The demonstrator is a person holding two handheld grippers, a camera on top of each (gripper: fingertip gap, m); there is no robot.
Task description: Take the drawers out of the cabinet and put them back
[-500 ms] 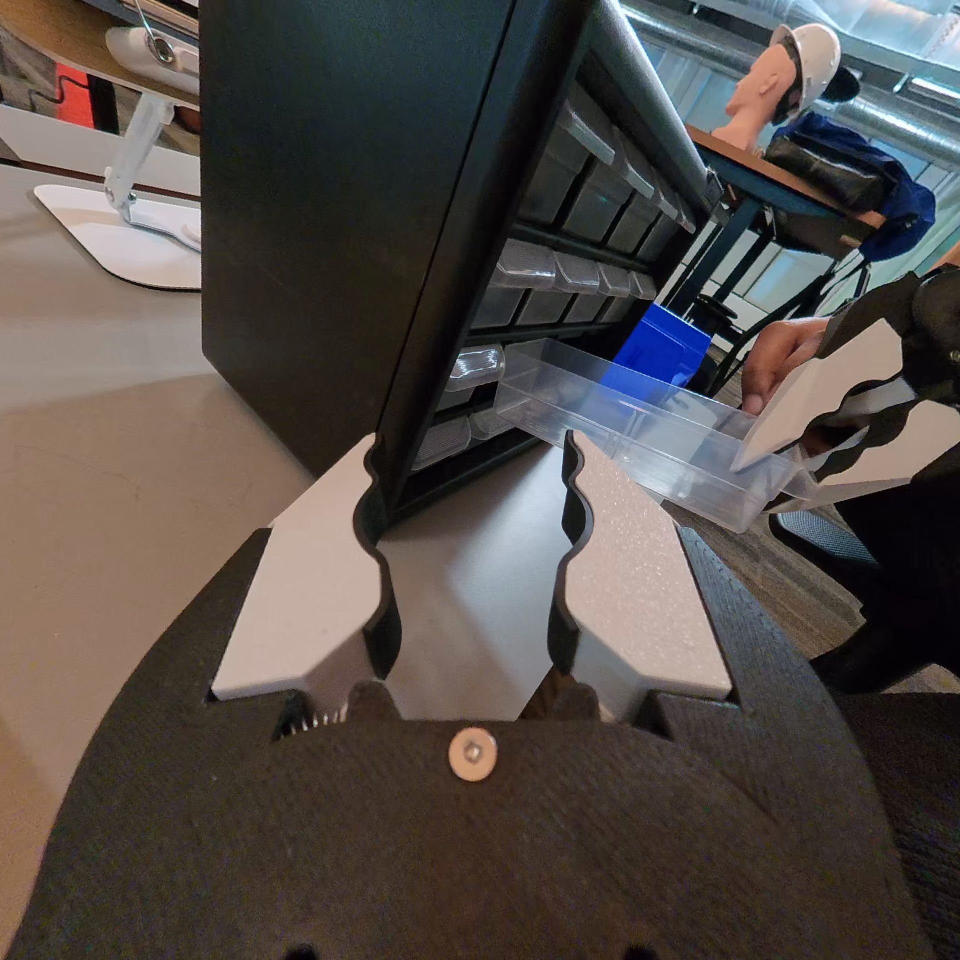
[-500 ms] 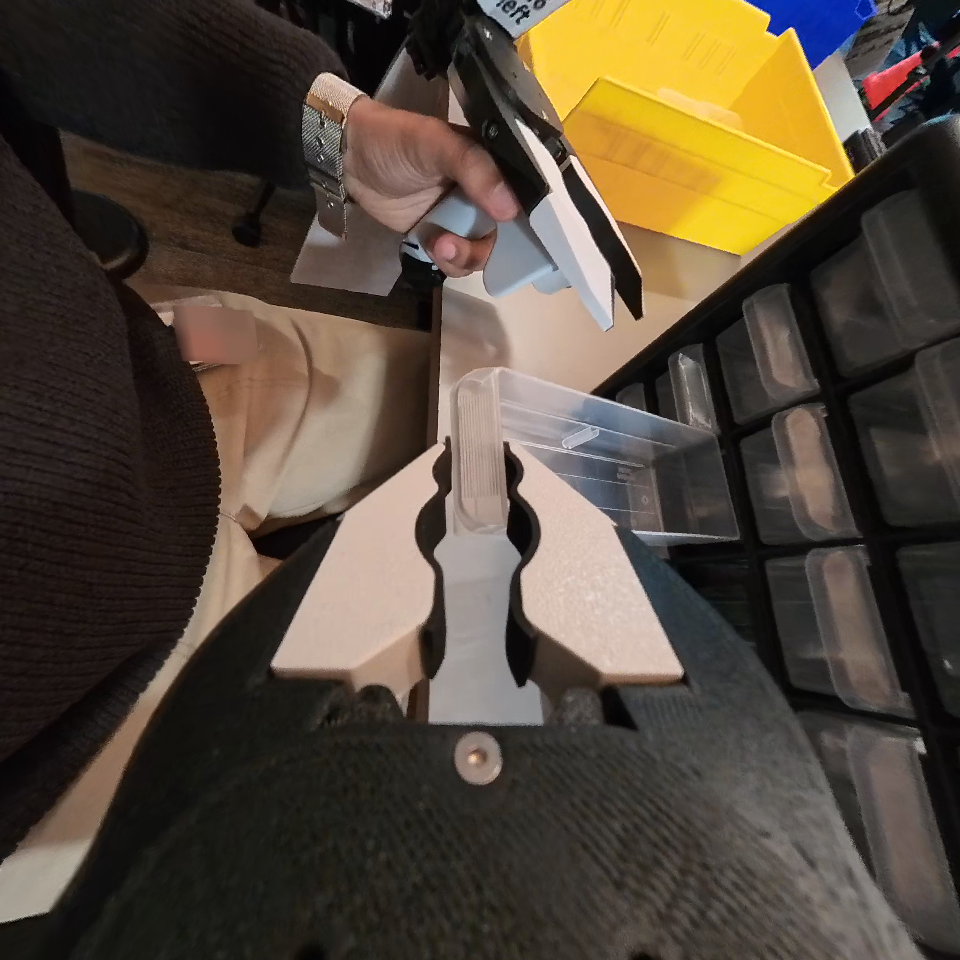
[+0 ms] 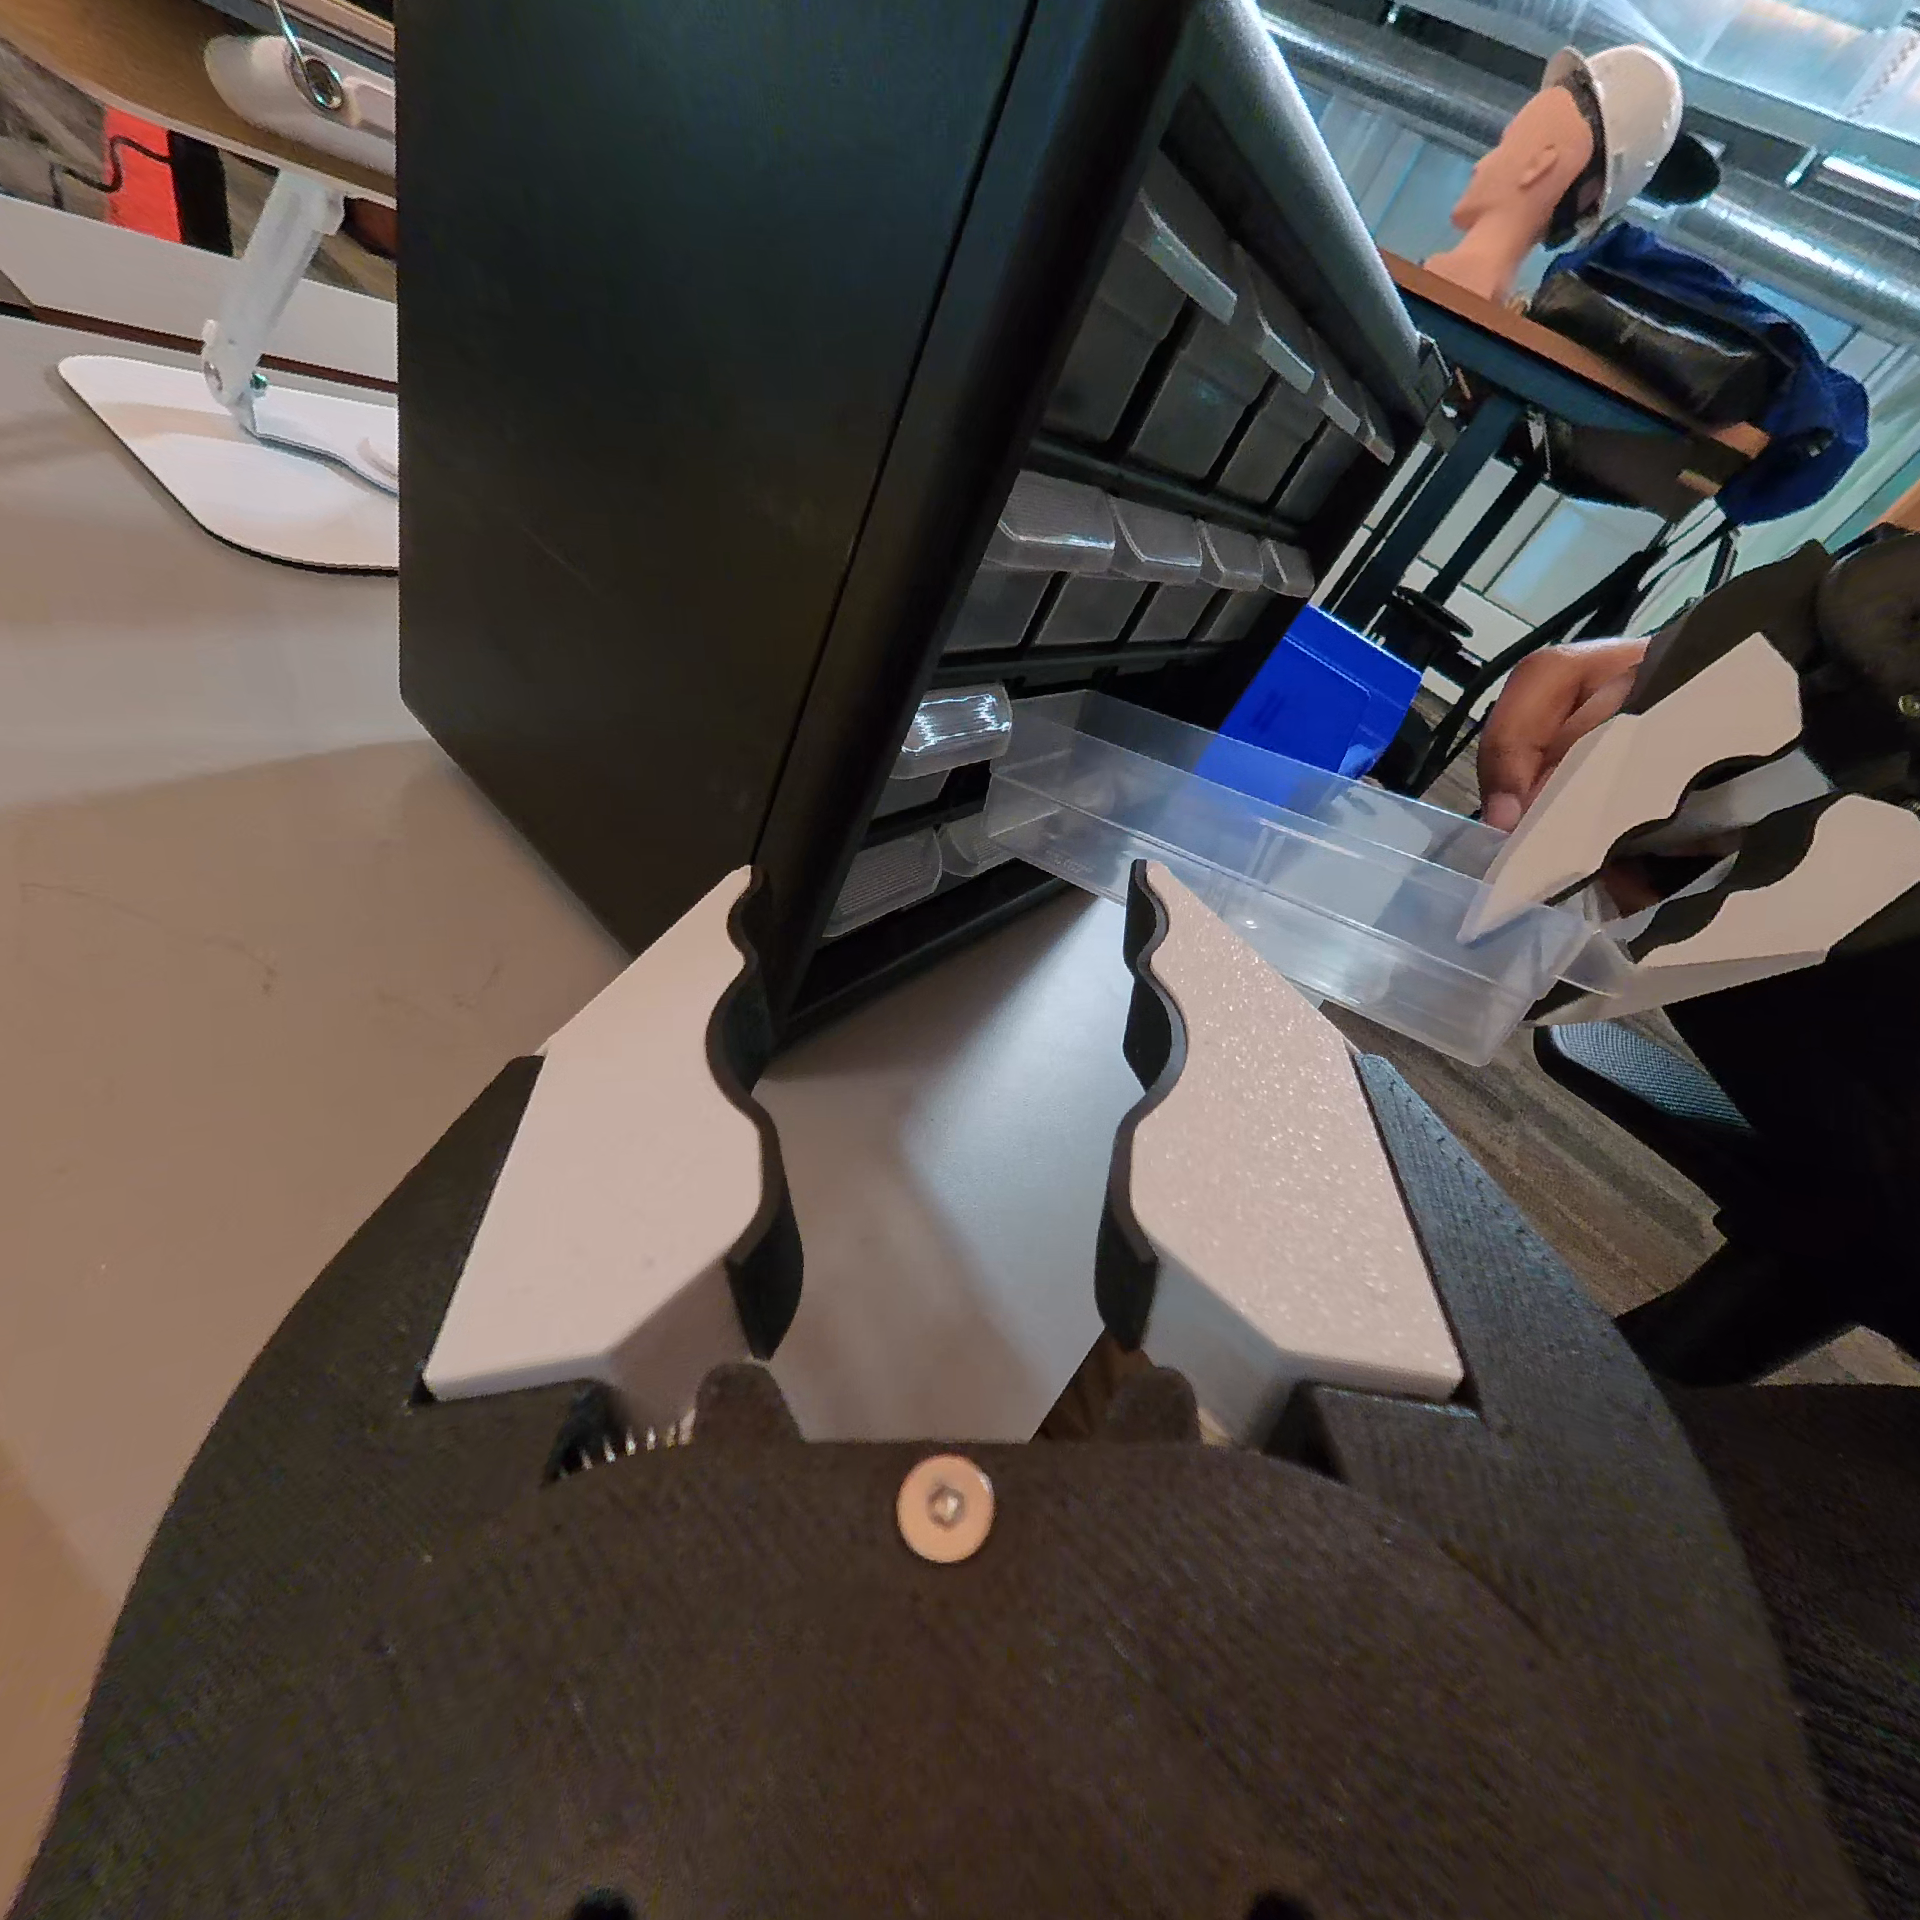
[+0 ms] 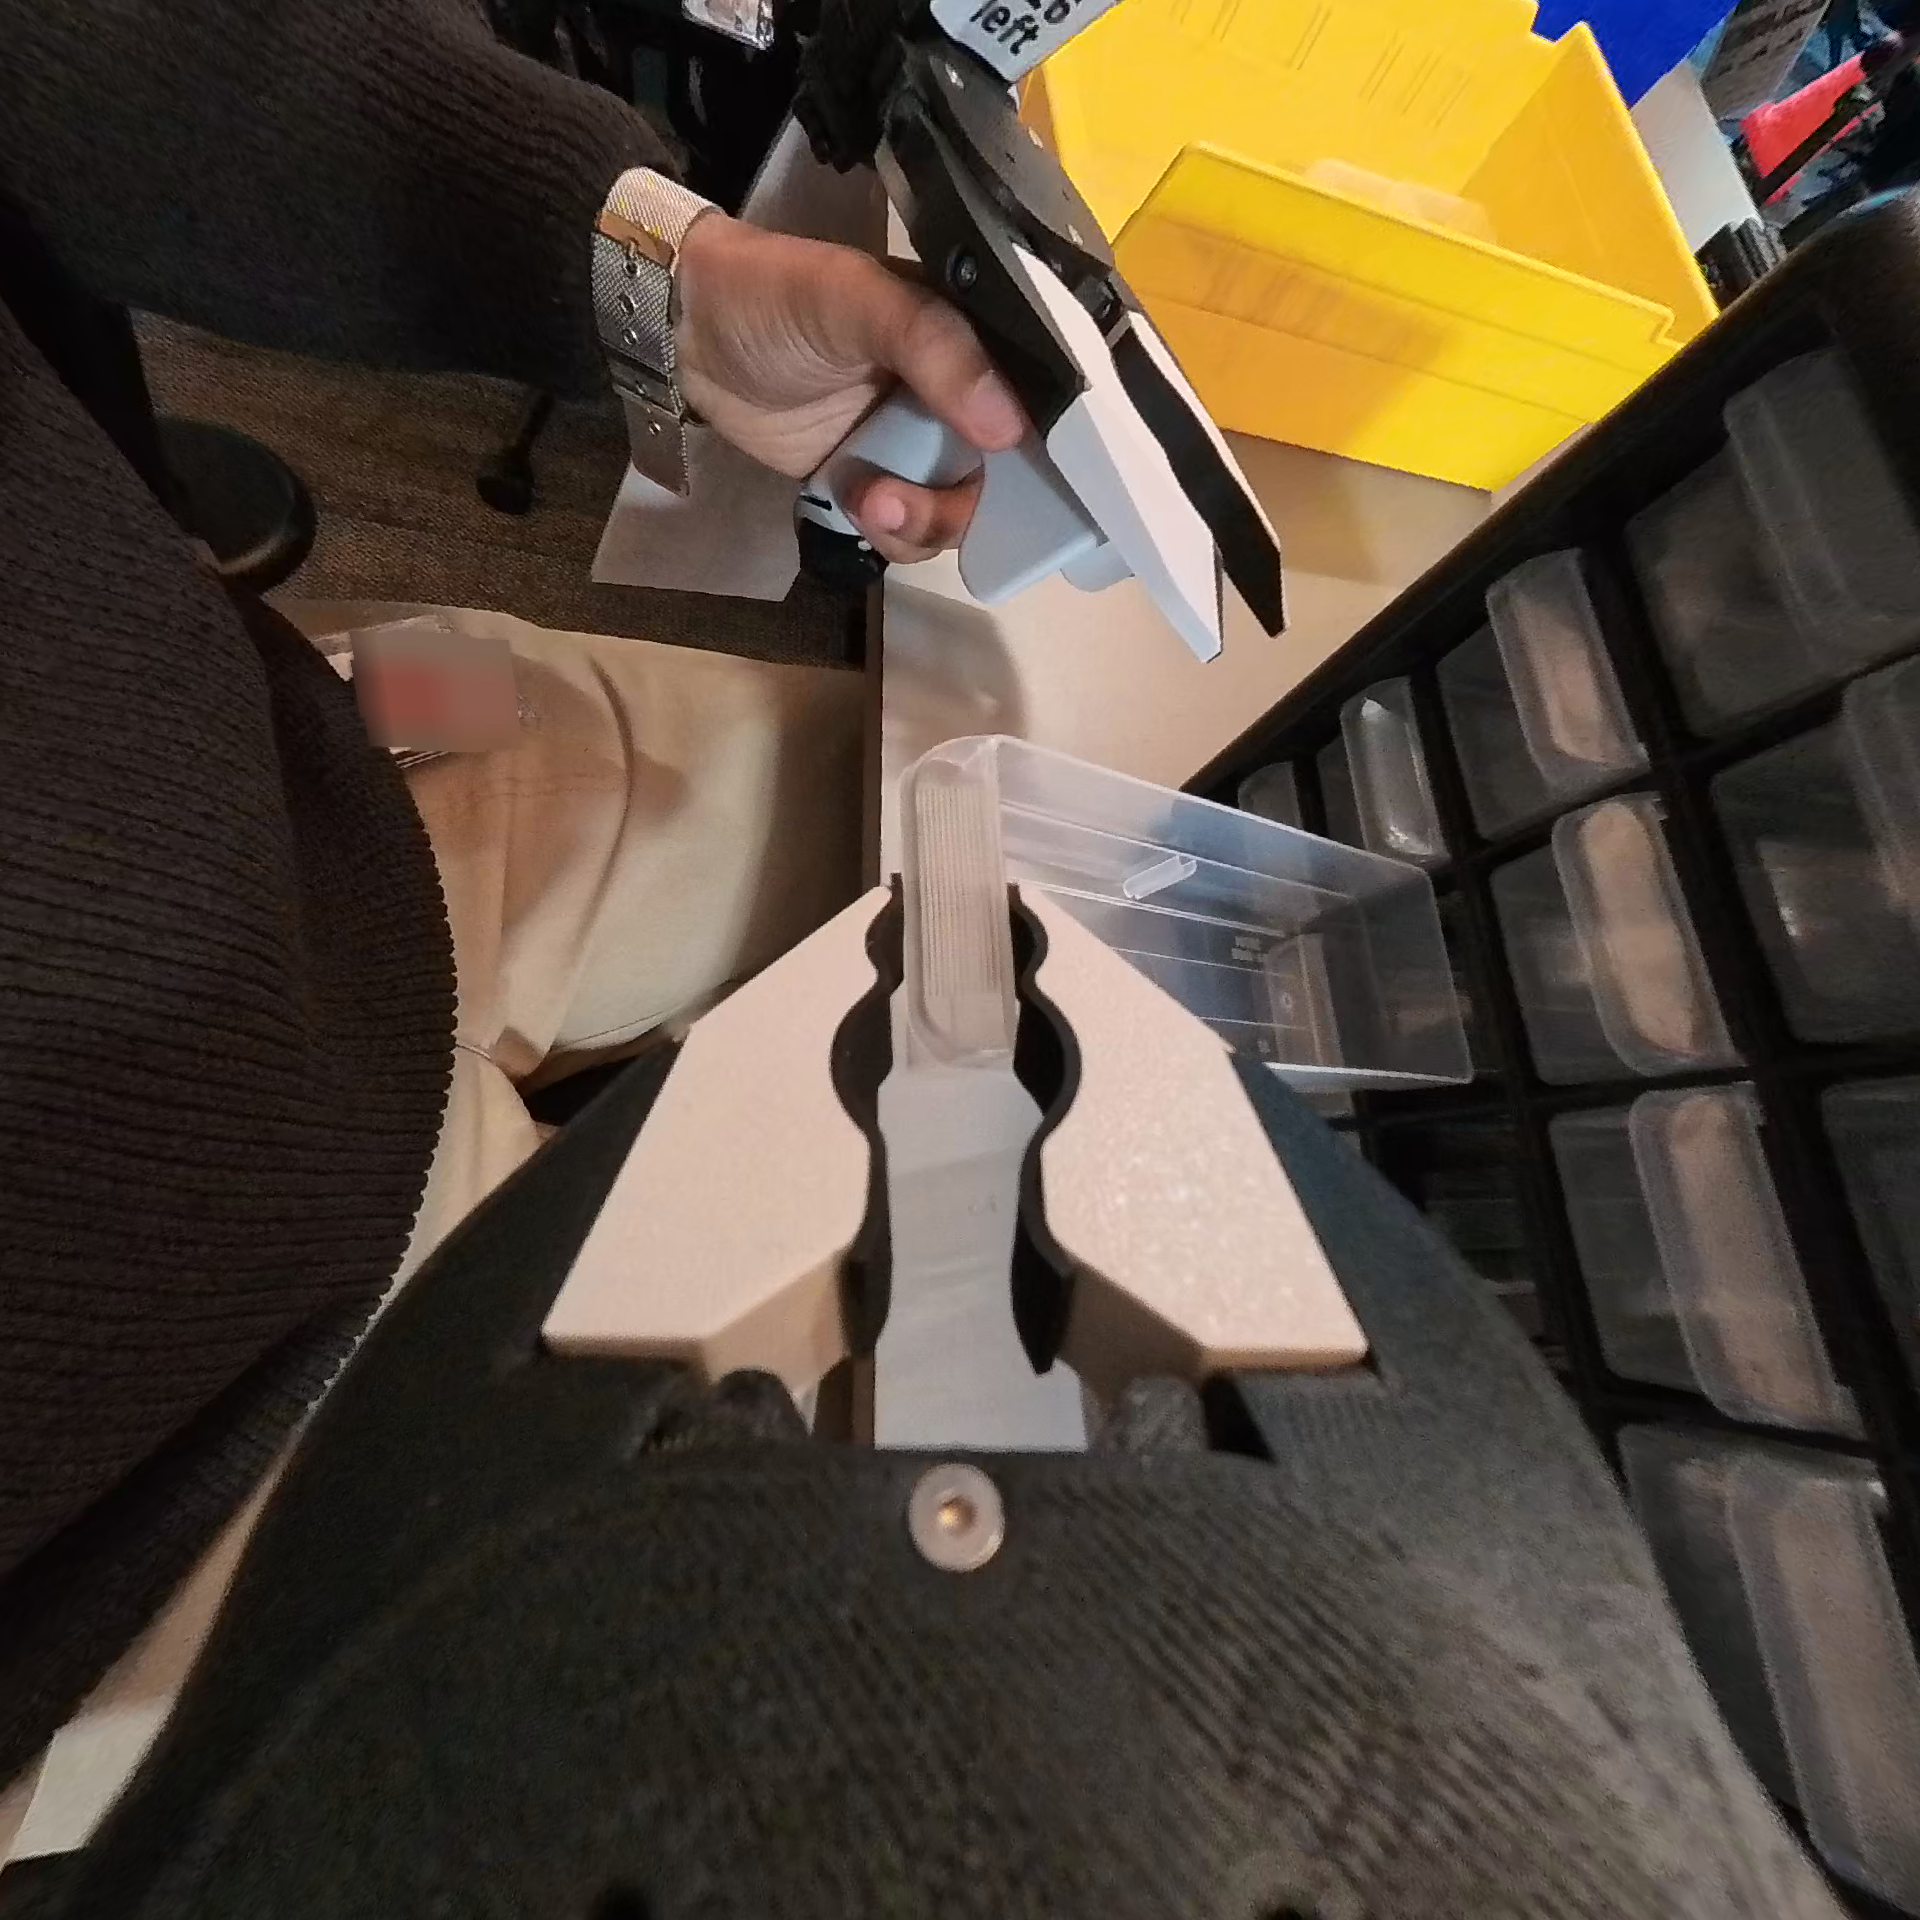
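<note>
right claw [image 4: 954, 935] pinches front tab of clear drawer [image 4: 1195, 914]; drawer nearly out of black cabinet [image 3: 665, 416], hanging past tabletop [image 3: 208, 883] front edge, rear end near its slot. left claw [image 3: 940, 977] wide, holding nothing, straddles cabinet corner. we judge: thin-tab grip lets drawer droop or slip and fall off the edge; skewed push jams it.

Black-bodied tongs [image 3: 940, 904], pale wavy-edged fingers [image 3: 623, 1122]; dark knit sleeve [image 4: 187, 935].
</note>
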